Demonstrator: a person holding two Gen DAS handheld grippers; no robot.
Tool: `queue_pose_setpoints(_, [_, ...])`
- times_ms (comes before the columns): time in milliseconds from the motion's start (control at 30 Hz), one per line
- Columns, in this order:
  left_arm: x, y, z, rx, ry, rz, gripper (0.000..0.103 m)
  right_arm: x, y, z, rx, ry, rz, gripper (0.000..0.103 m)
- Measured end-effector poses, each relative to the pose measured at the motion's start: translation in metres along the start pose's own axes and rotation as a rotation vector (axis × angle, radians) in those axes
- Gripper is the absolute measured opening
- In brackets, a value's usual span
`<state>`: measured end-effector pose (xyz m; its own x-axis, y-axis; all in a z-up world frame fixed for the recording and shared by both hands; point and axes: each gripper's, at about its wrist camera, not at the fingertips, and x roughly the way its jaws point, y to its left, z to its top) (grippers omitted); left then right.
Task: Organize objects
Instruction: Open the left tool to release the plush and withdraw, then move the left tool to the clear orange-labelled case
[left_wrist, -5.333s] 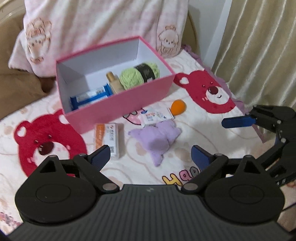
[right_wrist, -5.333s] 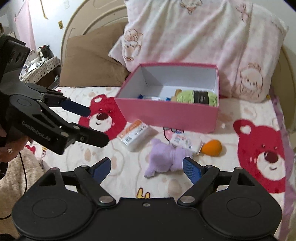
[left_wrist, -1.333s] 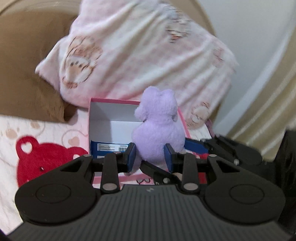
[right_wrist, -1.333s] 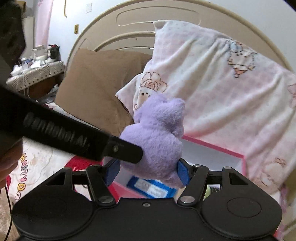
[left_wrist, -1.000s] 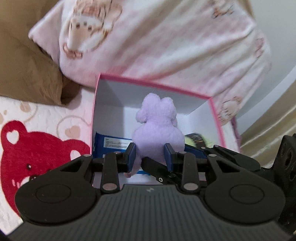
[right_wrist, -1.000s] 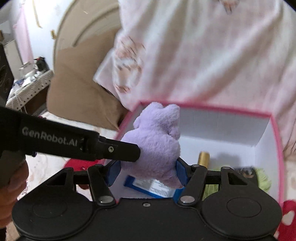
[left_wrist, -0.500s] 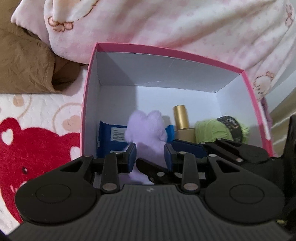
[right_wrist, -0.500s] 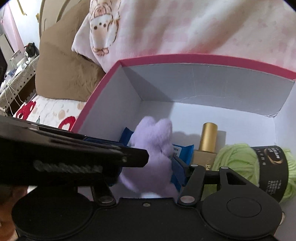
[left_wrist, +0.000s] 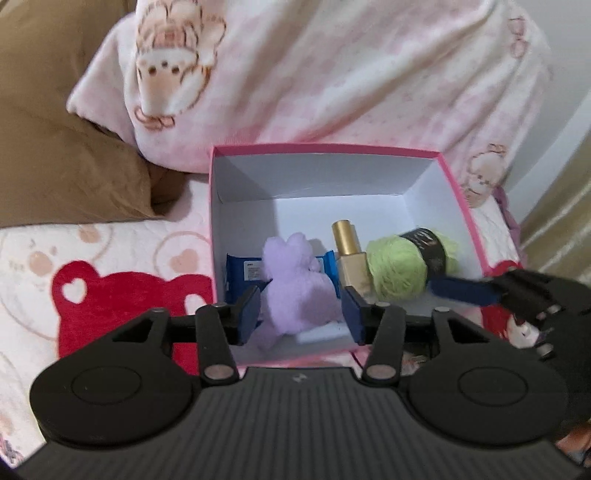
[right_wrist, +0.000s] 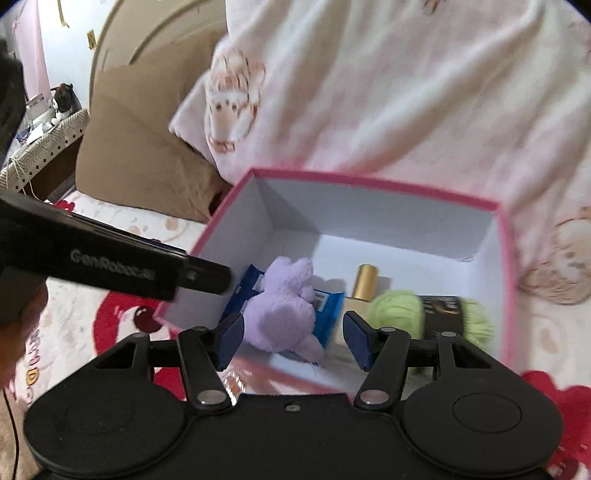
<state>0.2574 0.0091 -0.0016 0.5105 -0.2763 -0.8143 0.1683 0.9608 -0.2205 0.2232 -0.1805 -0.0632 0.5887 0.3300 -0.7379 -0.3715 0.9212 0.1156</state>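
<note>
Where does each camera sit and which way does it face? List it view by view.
Left wrist: on the left gripper, looking down into the pink box; the right gripper's blue fingertip shows.
Right wrist: on the right gripper, looking down into the box; the left gripper's arm crosses at left.
Shared: purple plush toy, yarn, gold bottle.

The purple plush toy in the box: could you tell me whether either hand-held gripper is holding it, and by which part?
Neither. The purple plush toy lies in the pink box, released; both hand-held grippers, left and right, are open.
</note>
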Motion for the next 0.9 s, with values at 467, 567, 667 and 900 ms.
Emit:
queue_pose_setpoints(467, [-0.091,0.002,-0.047,0.08,0.023,-0.032,0.063,-0.12,0.007,-0.026,0.105,0.014,-0.026,0.074])
queue_pose_setpoints(567, [-0.102,-0.001,-0.061,0.098,0.029,-0.052,0.065,-0.133,0.014,-0.036,0.107,0.01,-0.025,0.076])
queue_pose_setpoints(667, [-0.104,-0.006,-0.07,0.111,0.022,-0.065,0.068,-0.142,0.024,-0.047,0.095,-0.005,-0.02,0.077])
queue_pose_setpoints(900, [-0.098,-0.011,-0.095,0.125,0.027,-0.091,0.072,-0.147,0.049,-0.079,0.085,-0.062,0.036,0.083])
